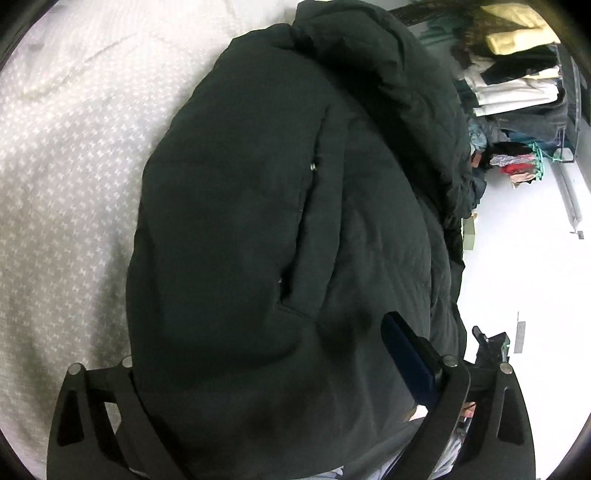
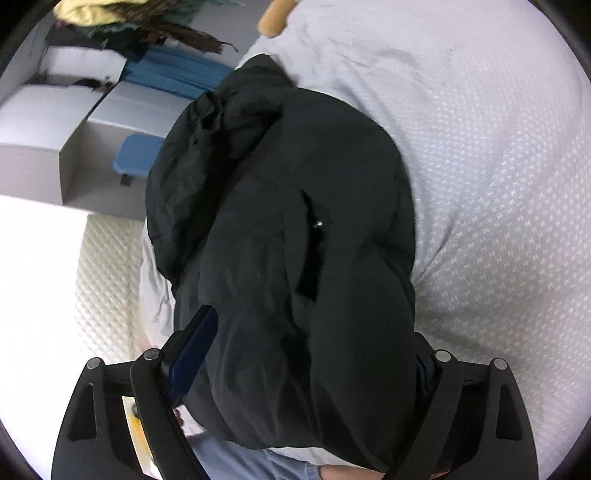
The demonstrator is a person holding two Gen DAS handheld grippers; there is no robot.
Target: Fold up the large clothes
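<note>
Black padded jacket (image 1: 280,229) on bed (image 1: 66,177): bulky, soft, springy. Left gripper (image 1: 258,373) and right gripper (image 2: 306,354) fingers clamp its near edge; hem suits best.

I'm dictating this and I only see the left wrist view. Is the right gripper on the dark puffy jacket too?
Observer: Yes. The right gripper straddles the dark puffy jacket. One blue pad lies against the jacket's side, and the other finger is hidden under fabric.
Operator: What's off the bed on that side?
Observer: Grey storage boxes, with a small blue stool next to them.
Operator: Anything at the far end of the bed?
Observer: A rounded wooden post shows just past the white patterned bedcover.
</note>
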